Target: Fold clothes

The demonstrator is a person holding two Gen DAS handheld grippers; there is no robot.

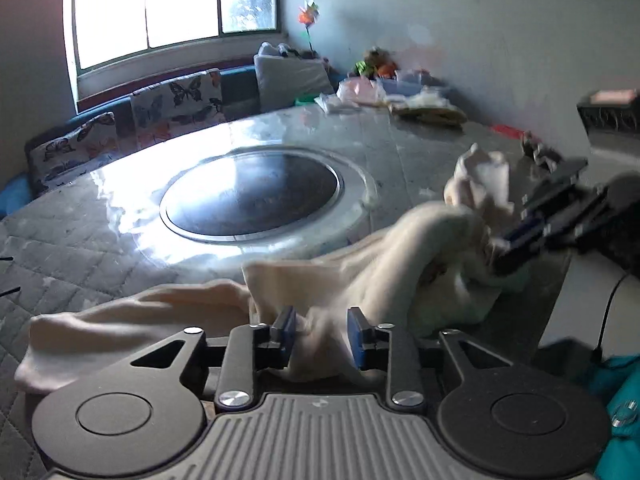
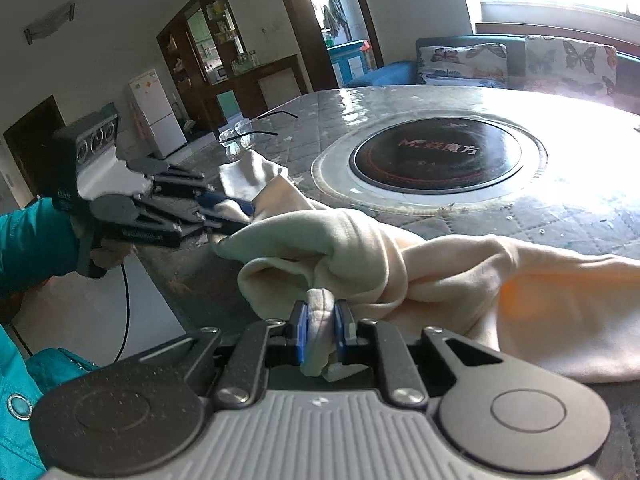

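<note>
From my left wrist camera, the left gripper has its blue pads spread apart with a fold of the cream garment lying loosely between them, so I read it as released rather than pinching. The garment lies bunched on the table, on the near side of the round cooktop set into the top, one end trailing left. To the right of the cooktop my right gripper bites into the raised end of the cloth. From my right wrist camera, the right gripper is clenched on a thick fold of the garment, pads pressed to it on both sides. The left gripper reaches in left of the cooktop, its tips at the cloth's far corner. Glasses lie beyond it.
</note>
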